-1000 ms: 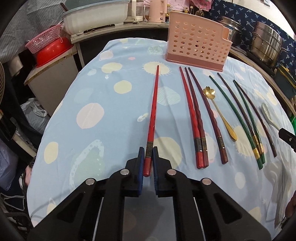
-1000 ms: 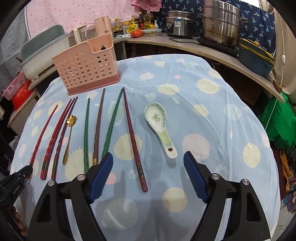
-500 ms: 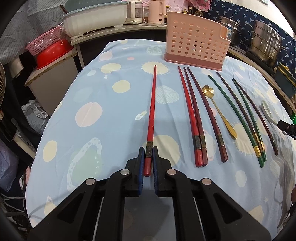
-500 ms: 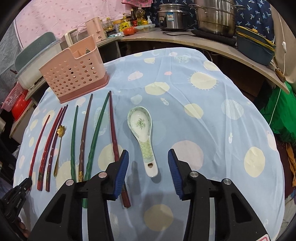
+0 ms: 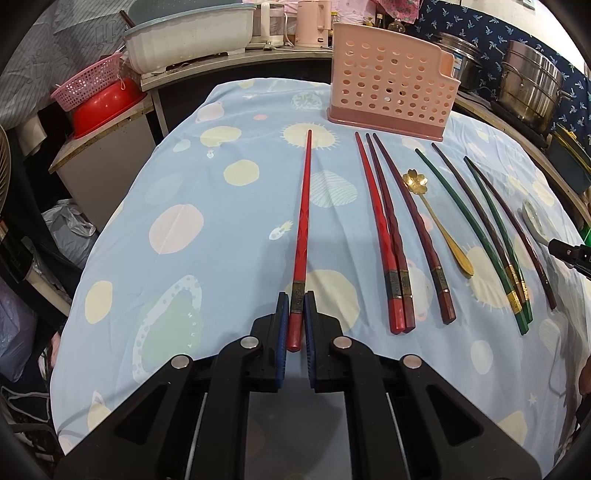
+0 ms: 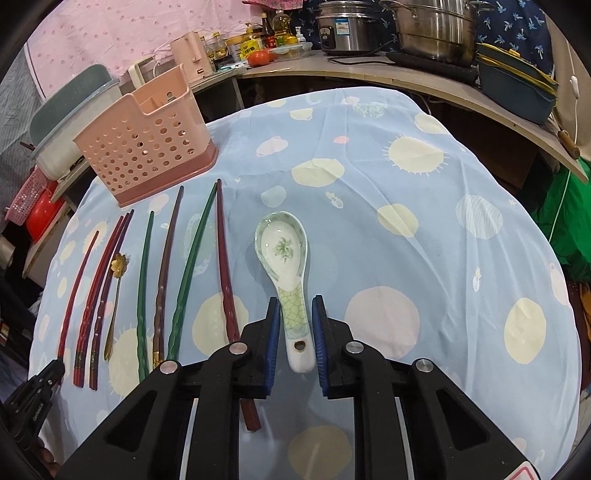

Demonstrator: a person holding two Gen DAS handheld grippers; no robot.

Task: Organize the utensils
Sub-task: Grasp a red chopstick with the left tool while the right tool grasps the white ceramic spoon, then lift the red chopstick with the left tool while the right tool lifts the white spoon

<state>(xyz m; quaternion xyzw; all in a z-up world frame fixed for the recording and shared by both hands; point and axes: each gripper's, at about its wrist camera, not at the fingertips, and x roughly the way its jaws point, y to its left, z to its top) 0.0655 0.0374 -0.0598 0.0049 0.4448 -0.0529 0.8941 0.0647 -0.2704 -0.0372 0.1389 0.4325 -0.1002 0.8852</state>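
Observation:
My left gripper [image 5: 295, 306] is shut on the near end of a red chopstick [image 5: 303, 229], which points toward the pink perforated utensil holder [image 5: 391, 99] at the table's far end. To its right lie several red, maroon and green chopsticks [image 5: 391, 236] and a gold flower spoon [image 5: 436, 218]. My right gripper [image 6: 294, 325] has its blue pads close on both sides of the handle of a white-and-green ceramic spoon [image 6: 286, 258]; small gaps still show. The holder [image 6: 147, 140] stands far left in the right wrist view.
The table wears a light blue spotted cloth [image 6: 406, 229]. A counter with steel pots [image 6: 436, 29] and bottles curves behind it. A white tub [image 5: 192, 37] and a red basin [image 5: 103, 107] sit beyond the left edge.
My right gripper moved forward over the ceramic spoon's handle and narrowed from wide open to almost shut around it. My left gripper stayed shut on the red chopstick, barely moving.

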